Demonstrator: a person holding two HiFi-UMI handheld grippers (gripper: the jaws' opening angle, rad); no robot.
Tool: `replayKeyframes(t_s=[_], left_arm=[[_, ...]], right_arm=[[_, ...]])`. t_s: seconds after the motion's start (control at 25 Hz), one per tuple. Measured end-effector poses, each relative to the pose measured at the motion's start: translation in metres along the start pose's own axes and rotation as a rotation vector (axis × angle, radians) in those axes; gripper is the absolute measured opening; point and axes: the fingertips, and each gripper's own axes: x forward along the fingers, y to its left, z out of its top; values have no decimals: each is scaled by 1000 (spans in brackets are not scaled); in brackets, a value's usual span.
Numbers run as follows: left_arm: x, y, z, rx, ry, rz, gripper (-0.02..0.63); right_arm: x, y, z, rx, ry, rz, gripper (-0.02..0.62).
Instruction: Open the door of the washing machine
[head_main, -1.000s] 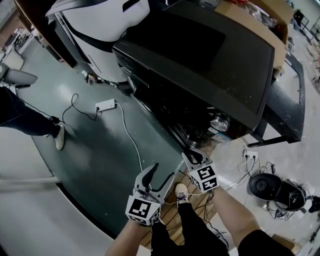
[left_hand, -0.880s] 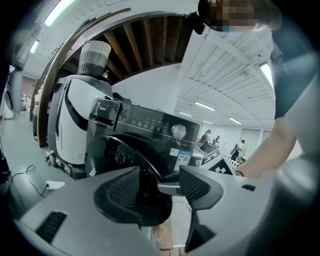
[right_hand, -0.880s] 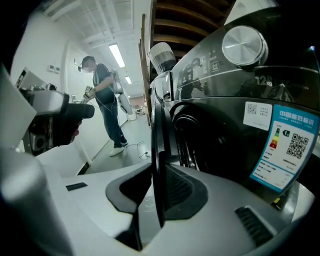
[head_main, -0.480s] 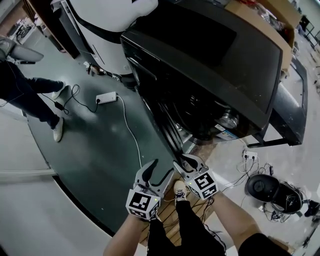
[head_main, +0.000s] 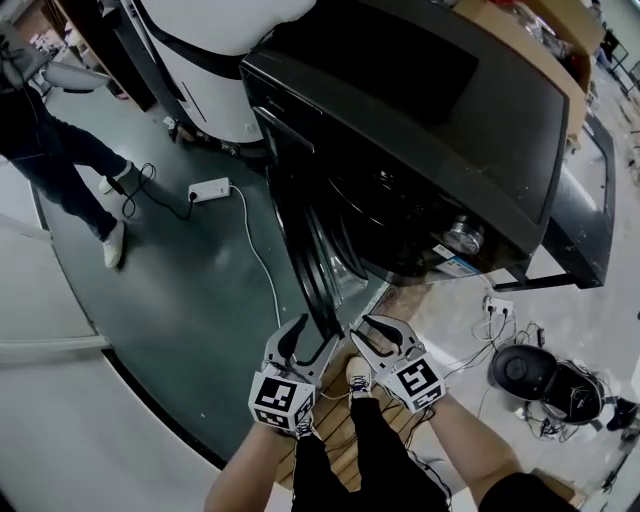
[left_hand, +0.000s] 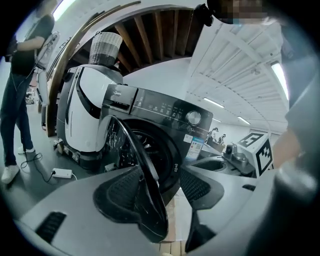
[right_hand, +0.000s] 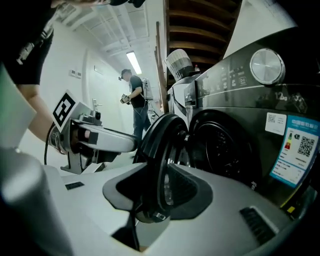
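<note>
While the door (head_main: 318, 270) stands swung well out from the front of the washing machine (head_main: 430, 130), its free edge points down toward both claws. It hangs from the left edge of the machine's front, as the gripper views show it, and the drum opening is uncovered.

Left gripper (head_main: 312, 345): in its own view (left_hand: 162, 192) the jaws stand apart. The door's dark rim (left_hand: 142, 170) runs between them, close against the left pad, with a clear gap to the right pad. I record no grip here.

Right gripper (head_main: 358, 333): in its own view (right_hand: 160, 200) the jaws are opening. The door's rim (right_hand: 162, 145) sits between the pads, near both. I see no firm press on it.

Both claws sit side by side at the door's lower edge in the head view.

Also noted: a white power strip (head_main: 208, 189) on the green floor (head_main: 200, 300), left of the machine.
</note>
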Motion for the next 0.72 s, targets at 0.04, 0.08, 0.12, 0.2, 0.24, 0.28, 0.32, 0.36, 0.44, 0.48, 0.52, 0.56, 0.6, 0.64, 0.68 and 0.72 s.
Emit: replayKeyframes(t_s=[0.04,0.08,0.12,0.2,0.24,0.28,0.32,0.36,0.44,0.48,0.52,0.56,0.6,0.64,0.68,0.72], left_arm=[[-2,3,-2,0,4,8,253],[-4,7,-4,-1,6,19,253],[-7,11,-5,-2,5,32,258],[-14,20,-6,-5,0,56,258],[-18,25,-6,-5,-1,67,258],[-22,30,-6,-5,-1,76,258],[-26,34,-6,-6,-1,86,258],[-30,38,-6,-10,-2,96,258],[-39,47,-6,-22,-5,116,258],[-43,52,-6,-27,-7,128,258],[-47,57,-6,-30,-8,139,258],[-50,62,-6,-31,-9,149,258],[-54,66,-6,-33,-9,158,258],[-57,71,-6,-37,-9,166,258],[-60,76,-6,-42,-10,174,258],[-64,80,-6,-46,-11,182,258]], right_arm=[[-1,-4,1,11,-12,-13,147],[-1,-7,2,27,-24,-25,146],[-1,-10,4,44,-37,-36,146],[0,-14,10,71,-58,-58,147],[1,-16,13,81,-66,-66,146],[3,-16,16,91,-75,-73,146],[5,-17,19,100,-83,-78,146],[7,-17,22,108,-91,-83,146],[10,-15,28,123,-105,-89,146],[11,-13,31,129,-112,-93,146],[13,-11,34,132,-118,-96,146],[14,-9,37,131,-122,-100,146],[16,-7,39,128,-125,-102,146],[17,-5,41,123,-128,-103,146],[19,-2,43,118,-130,-103,146],[20,0,46,114,-133,-104,146]])
